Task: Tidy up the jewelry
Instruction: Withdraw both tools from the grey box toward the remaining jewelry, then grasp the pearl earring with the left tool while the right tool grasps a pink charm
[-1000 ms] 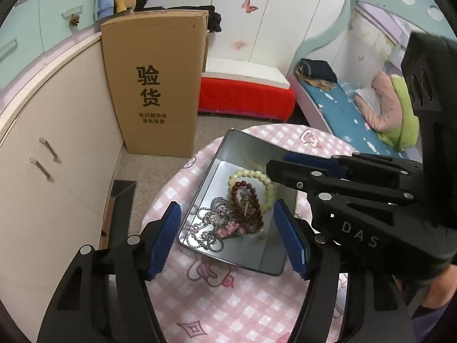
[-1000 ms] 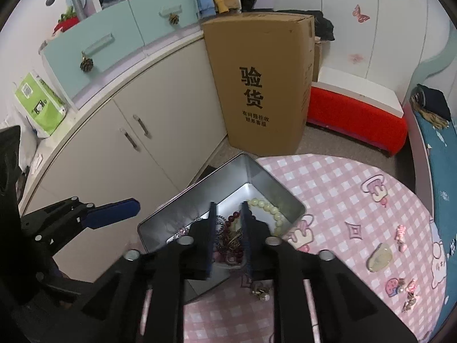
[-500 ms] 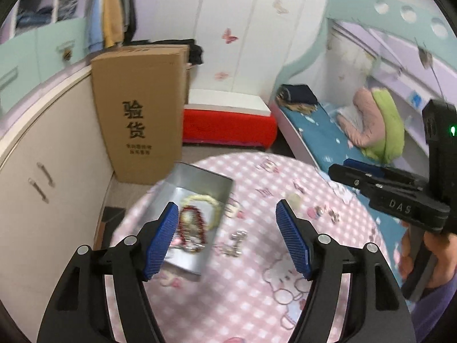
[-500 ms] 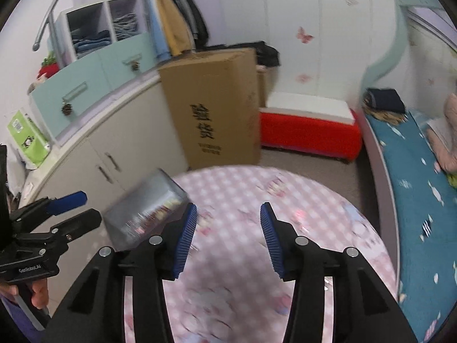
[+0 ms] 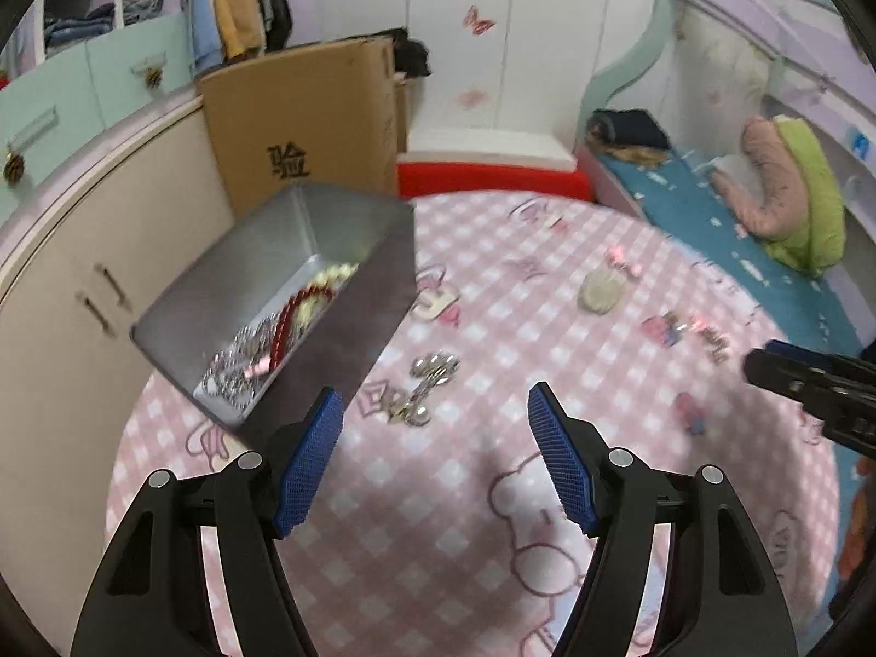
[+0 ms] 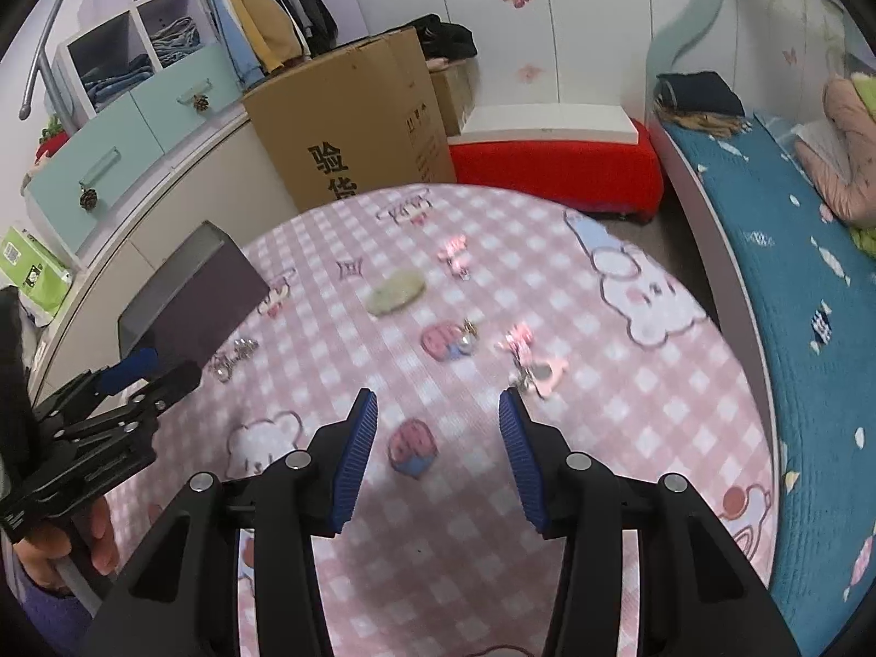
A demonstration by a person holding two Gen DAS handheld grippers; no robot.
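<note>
Since a second ago both grippers have drawn back from the metal tin (image 5: 350,295); the right gripper (image 6: 438,454), then nearly closed over it, now stands spread and empty, as does the left gripper (image 5: 435,460). The tin sits at the worktop's (image 5: 438,547) left edge, ahead-left of the left gripper, a silver brooch (image 5: 430,383) just beside it. Only the left view shows the beaded bracelets (image 5: 312,301) inside; the right view shows pink hair clips (image 6: 525,350) just ahead of its fingers
</note>
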